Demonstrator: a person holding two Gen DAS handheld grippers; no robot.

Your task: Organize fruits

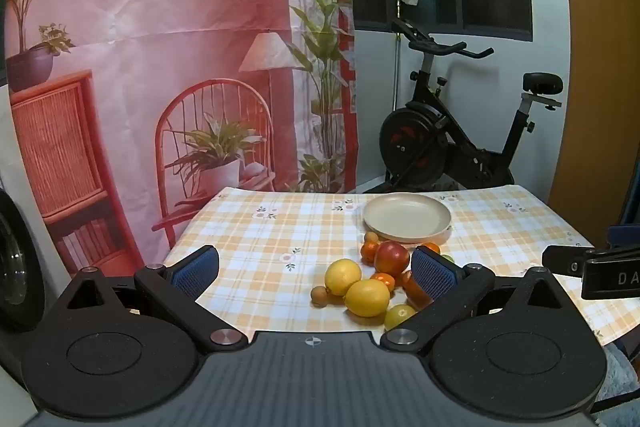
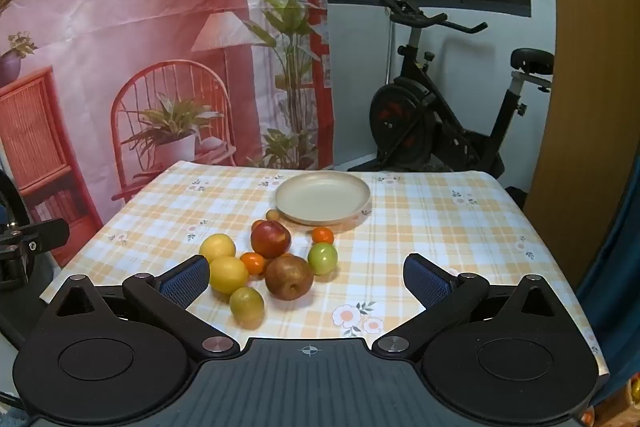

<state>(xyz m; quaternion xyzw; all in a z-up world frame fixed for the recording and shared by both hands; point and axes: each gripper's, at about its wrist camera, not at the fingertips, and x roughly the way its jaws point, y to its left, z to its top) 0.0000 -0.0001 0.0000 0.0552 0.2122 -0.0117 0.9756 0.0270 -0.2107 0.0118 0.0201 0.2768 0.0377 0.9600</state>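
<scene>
While one plate (image 2: pixel 322 197) sits bare, two lemons (image 2: pixel 228 274) lie nearby.

Left claw (image 1: pixel 315 273) and right claw (image 2: pixel 307 277) share one build: matte black linkage arms on round black housings, silver pivot screws, blue ribbed pads (image 2: pixel 186 282) at the fingertips. A grey ridged body bears a small crosshair mark (image 2: pixel 307 349). White lettering "DA" marks the right claw's side.
</scene>
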